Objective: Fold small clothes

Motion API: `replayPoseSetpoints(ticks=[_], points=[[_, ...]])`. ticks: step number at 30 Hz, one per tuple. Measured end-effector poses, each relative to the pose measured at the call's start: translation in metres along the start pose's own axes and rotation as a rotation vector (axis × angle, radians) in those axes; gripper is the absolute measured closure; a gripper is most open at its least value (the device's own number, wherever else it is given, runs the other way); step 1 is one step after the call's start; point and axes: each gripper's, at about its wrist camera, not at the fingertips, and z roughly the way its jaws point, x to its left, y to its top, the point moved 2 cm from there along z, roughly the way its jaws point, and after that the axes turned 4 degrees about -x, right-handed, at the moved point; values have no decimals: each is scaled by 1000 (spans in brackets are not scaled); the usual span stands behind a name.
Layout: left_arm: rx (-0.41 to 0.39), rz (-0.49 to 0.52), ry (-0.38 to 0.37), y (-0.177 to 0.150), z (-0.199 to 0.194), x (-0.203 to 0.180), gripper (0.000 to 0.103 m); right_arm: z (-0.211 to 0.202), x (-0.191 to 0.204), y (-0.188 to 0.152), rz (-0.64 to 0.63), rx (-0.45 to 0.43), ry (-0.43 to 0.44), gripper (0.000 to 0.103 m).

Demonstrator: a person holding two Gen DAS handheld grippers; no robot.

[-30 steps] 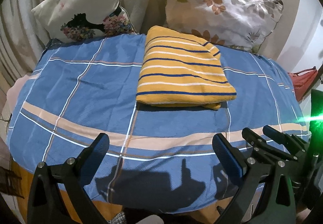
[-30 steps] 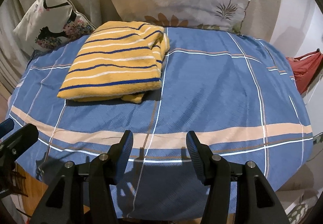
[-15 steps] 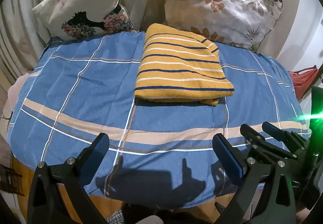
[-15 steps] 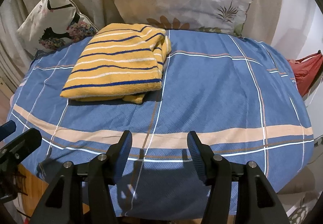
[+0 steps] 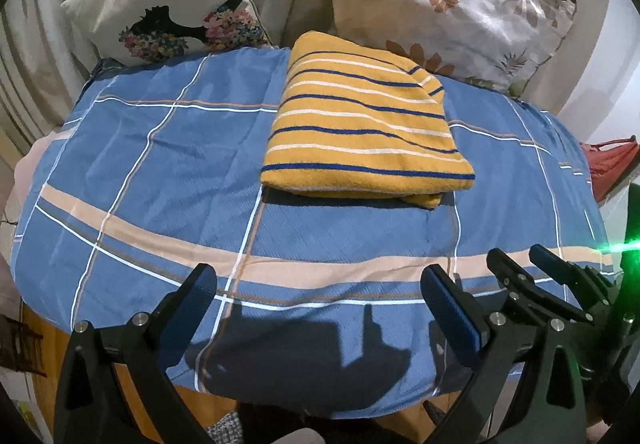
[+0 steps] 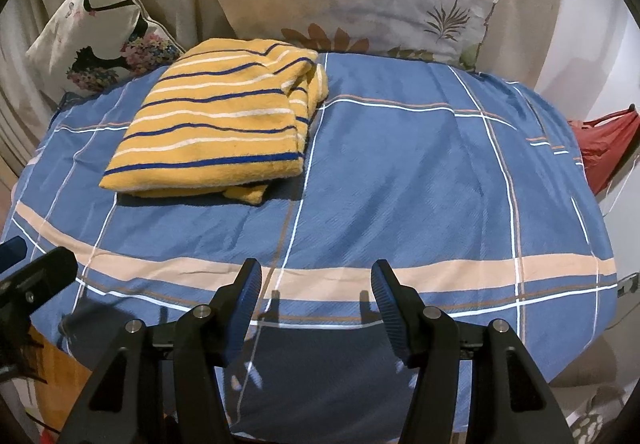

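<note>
Both grippers hang over the near edge of the blue checked cloth (image 5: pixel 168 148), pointing steeply down at it, and both are empty. Left gripper (image 5: pixel 320 300): its jaws are spread wide, blue pads facing each other across bare cloth, nothing between them. Right gripper (image 6: pixel 316 296): its jaws also stand apart, less widely, with only cloth and their own shadows between the pads. In the left wrist view the right gripper's fingers show at 4 o'clock, just beside the left one's right finger (a green flare cuts across the edge there). In the right wrist view the left gripper's finger pokes in at 9 o'clock.

A folded yellow garment (image 5: pixel 360 132) with blue and white stripes lies flat on the cloth, well apart from both tools. From the left wrist it sits at about 12 o'clock, a little right of centre; from the right wrist (image 6: pixel 224 124) it sits at 11 o'clock. One loose fold sticks out under its near right corner.

Behind it two pillows lean up: a flower-and-figure pillow (image 5: pixel 168 0) at 11 o'clock and a leaf-print pillow (image 5: pixel 448 4) at 1 o'clock, whose lower edge the garment's far end nearly meets. A red bag (image 6: pixel 604 148) hangs at 3 o'clock beyond the cloth's edge.
</note>
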Motion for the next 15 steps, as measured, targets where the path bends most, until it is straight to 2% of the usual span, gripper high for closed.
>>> replayPoseSetpoints(ticks=[5,15], points=[[17,-9,11,3,7,1,1,1,2,2,-36,-12,-36,42],[46,-13,23,5,18,-1,1,14,2,5,-47,13,-43,41]])
